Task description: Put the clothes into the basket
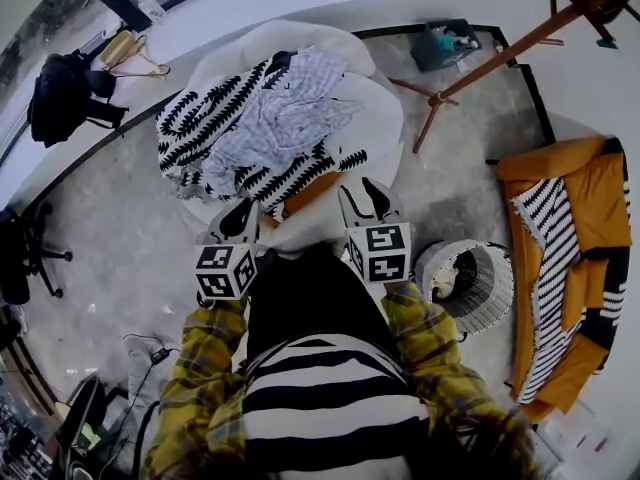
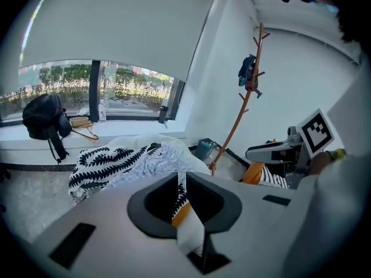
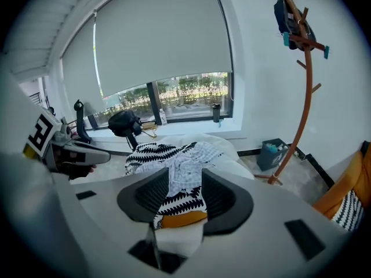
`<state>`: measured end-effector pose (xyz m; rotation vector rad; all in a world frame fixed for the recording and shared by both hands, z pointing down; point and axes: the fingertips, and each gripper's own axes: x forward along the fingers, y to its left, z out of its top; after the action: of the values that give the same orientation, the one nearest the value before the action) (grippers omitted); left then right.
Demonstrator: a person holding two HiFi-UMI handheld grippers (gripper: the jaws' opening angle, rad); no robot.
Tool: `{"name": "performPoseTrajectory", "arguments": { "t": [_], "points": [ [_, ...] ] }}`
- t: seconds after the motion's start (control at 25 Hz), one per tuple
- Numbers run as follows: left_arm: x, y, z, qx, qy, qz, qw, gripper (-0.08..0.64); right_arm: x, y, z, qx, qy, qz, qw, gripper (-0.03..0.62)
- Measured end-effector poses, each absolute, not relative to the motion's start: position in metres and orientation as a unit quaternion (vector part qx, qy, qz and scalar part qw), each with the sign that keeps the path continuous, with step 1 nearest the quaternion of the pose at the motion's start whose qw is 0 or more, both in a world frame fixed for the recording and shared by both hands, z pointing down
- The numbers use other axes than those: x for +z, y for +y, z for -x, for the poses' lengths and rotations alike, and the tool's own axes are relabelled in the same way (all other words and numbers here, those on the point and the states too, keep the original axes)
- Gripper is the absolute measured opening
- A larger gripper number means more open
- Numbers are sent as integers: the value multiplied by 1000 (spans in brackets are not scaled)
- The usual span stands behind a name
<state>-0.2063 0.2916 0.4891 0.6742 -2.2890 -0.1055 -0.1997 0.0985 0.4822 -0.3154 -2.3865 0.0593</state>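
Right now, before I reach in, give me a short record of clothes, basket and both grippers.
clothes: piled on the white cushion, patterned and checked pieces
basket: on the floor at the person's right, apart from the pile
left gripper: shut, empty, pointing at the pile
right gripper: open, empty, pointing at the pile
progress: no garment picked up yet

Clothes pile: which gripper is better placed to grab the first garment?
Right, probably. The right gripper has its jaws apart, aimed at the clothes pile, and the basket sits on its side. The left gripper is shut and would have to open first.
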Motion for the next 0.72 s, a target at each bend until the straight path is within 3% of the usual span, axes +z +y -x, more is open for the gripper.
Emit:
{"name": "performPoseTrajectory", "arguments": {
  "t": [0.44,0.6,0.72],
  "points": [
    [535,234,255,-35,-886,-255,386,95,529,68,233,10,-904,178,388,190],
    [545,223,266,-37,-885,-258,386,164,540,70,237,19,-898,189,396,190],
    [552,220,275,-32,-884,-263,386,176,545,74,237,26,-894,189,405,189]
  ]
}}
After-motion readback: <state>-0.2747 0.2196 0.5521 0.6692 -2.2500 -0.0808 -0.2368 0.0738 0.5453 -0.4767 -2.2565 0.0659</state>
